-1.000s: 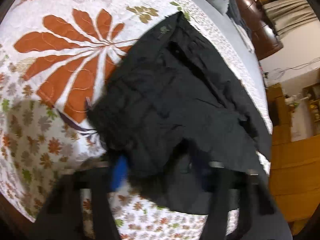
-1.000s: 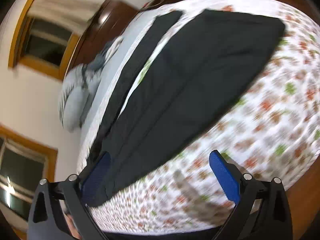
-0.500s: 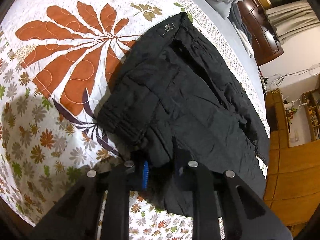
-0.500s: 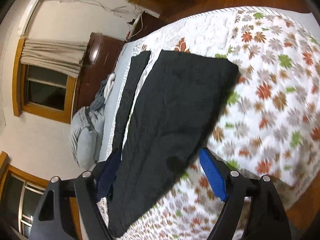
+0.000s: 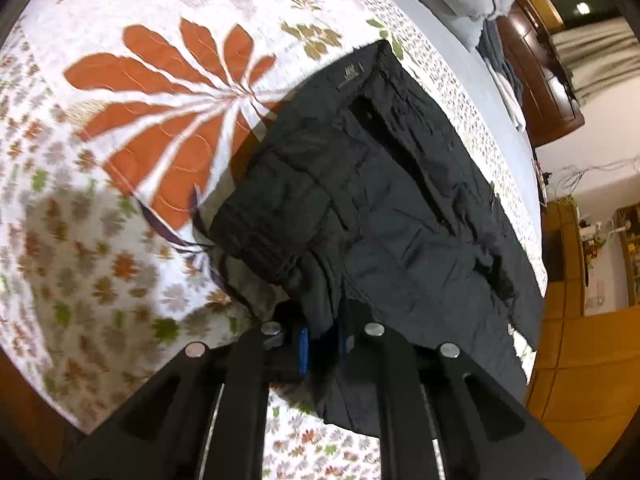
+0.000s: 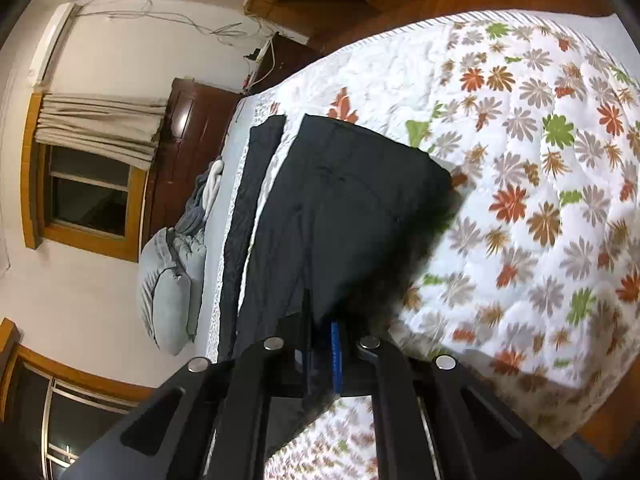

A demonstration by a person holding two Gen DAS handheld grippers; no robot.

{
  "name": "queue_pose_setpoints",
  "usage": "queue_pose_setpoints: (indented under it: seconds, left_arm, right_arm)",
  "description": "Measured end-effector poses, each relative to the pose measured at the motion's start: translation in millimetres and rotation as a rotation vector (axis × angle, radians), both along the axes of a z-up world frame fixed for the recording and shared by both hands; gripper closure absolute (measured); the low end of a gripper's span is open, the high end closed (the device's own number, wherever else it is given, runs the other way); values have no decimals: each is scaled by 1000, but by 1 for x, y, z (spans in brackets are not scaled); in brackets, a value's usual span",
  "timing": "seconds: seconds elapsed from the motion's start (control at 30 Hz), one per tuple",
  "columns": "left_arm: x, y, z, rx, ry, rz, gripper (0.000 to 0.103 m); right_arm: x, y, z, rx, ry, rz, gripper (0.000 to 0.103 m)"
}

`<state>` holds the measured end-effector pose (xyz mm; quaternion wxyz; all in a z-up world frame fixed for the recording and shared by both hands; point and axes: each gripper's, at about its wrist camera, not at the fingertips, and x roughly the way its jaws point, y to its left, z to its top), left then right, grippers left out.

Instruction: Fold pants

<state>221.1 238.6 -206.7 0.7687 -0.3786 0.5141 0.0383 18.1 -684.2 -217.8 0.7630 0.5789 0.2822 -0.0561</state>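
Black pants [image 5: 372,200] lie on a floral quilt [image 5: 120,168]. In the left wrist view the waist end shows, with a small label near the far corner. My left gripper [image 5: 322,344] is shut on the near waistband edge, the cloth bunched between the blue pads. In the right wrist view the pant legs [image 6: 344,208] stretch away, one leg [image 6: 252,184] lying apart to the left. My right gripper [image 6: 324,356] is shut on the near leg hem, lifted slightly off the quilt [image 6: 540,200].
A grey pillow [image 6: 172,288] and bundled clothes [image 6: 204,196] lie at the head of the bed. A dark wooden headboard [image 6: 184,152], a curtained window [image 6: 92,184] and wooden floor [image 5: 576,360] surround the bed.
Both grippers went from open to shut: the left closed on the waistband, the right on the leg hem. Both edges are now raised a little.
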Motion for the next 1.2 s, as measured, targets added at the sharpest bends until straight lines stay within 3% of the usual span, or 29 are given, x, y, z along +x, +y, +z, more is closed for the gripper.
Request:
queue_pose_setpoints:
  seconds: [0.23,0.5,0.6,0.63,0.67,0.7,0.73,0.77,0.8,0.87,0.97,1.07,1.2]
  left_arm:
    - [-37,44,14,5,38,47,95]
    - [-61,77,-4,32,82,44,89]
    - [-61,72,-4,65,69,-8,76]
    - [-63,72,-1,62,64,-20,60]
    - [-68,73,6,76,59,-27,34]
    - [-72,75,15,113,49,-21,22]
    - [-79,79,31,203,16,-5,13]
    - [-80,83,41,251,-15,-13,13]
    - [-80,86,54,290,-46,-36,13]
    - [-70,94,75,311,-92,-69,11]
    - [-31,101,100,346,-149,-132,5]
    - [27,96,110,375,-184,-206,4]
    - [113,96,92,272,-163,-276,4]
  right_arm:
    - [-9,37,15,-38,25,95,96]
    - [-5,76,0,-66,118,193,94]
    - [0,76,-6,-48,142,216,86]
    - [0,74,-3,-41,144,223,80]
    - [-2,72,1,-42,143,232,62]
    - [-6,70,10,-69,145,237,55]
    - [-11,66,17,-100,151,237,43]
    - [-16,61,26,-140,170,232,36]
    - [-22,56,37,-199,205,217,35]
    - [-32,48,60,-317,252,191,35]
    - [-25,52,93,-439,246,191,32]
    - [4,65,112,-446,188,211,14]
    - [70,94,110,-407,156,295,14]
